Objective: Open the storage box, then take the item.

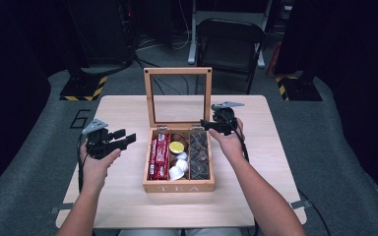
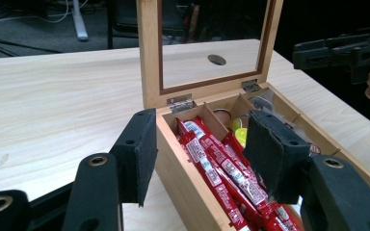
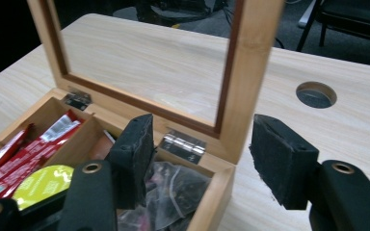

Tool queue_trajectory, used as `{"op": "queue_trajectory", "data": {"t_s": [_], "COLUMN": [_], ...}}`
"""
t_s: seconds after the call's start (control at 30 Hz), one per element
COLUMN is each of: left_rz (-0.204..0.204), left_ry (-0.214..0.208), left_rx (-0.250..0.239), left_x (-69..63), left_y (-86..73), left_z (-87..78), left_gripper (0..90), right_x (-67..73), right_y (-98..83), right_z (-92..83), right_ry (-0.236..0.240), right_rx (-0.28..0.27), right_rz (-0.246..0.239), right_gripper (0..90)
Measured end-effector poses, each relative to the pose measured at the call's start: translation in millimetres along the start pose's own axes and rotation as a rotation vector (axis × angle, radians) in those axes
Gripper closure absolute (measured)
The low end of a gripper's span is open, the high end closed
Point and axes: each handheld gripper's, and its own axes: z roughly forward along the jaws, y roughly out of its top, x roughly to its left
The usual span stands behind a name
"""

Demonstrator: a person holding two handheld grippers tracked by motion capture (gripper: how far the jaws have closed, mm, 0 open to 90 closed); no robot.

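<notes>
Wooden tea box (image 1: pixel 178 187) near the middle of the table (image 1: pixel 128 113), glass-paned lid (image 1: pixel 178 96) swung up on its hinges (image 3: pixel 183 144) and standing upright at the back, so all three compartments lie exposed from above. Red packets (image 1: pixel 160 156) in the left compartment, yellow and white pods (image 1: pixel 177 160) in the middle, dark clear-wrapped bags (image 1: pixel 199 156) in the right. Right gripper (image 1: pixel 207 126) at the box's back right corner, just beside the lid's right post, pads apart and gripping nothing, the corner wall and hinge lying between the jaws in the right gripper view; probably just let go of the lid there. Left gripper (image 1: pixel 128 139) held off the box's left side, clear of the wall in the high view, jaws partly spread and empty, aimed at the red packets; seemingly waiting for the lid to stand by itself before reaching in. Lid upright with no pad seen pressing on it
</notes>
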Motion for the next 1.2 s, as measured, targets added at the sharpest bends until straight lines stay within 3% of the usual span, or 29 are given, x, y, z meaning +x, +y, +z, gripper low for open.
{"op": "queue_trajectory", "data": {"t_s": [0.33,0.53,0.6,1.0,1.2], "left_rz": [0.008,0.004,0.003,0.007,0.011], "left_ry": [0.003,0.002,0.002,0.007,0.011], "left_rx": [-0.021,-0.020,-0.018,-0.008,-0.012], "left_x": [-3.2,-3.6,-3.9,-4.4,-4.2], "left_y": [2.9,2.6,2.5,1.1,1.7], "left_z": [-7.8,-7.3,-7.1,-8.0,-9.7], "left_gripper": [44.9,44.9,44.9,44.9,44.8], "right_x": [23.7,30.2,32.9,41.8,47.0], "right_y": [-1.1,-4.0,-4.3,-8.8,-11.1], "right_z": [-12.3,-9.1,-8.8,-4.6,-1.3], "right_ry": [0.032,0.098,0.097,0.131,0.145], "right_rx": [-0.013,0.018,0.014,0.024,0.032], "right_rz": [-0.076,-0.106,-0.129,-0.124,-0.143], "right_gripper": [37.9,37.6,37.6,38.1,38.2]}}
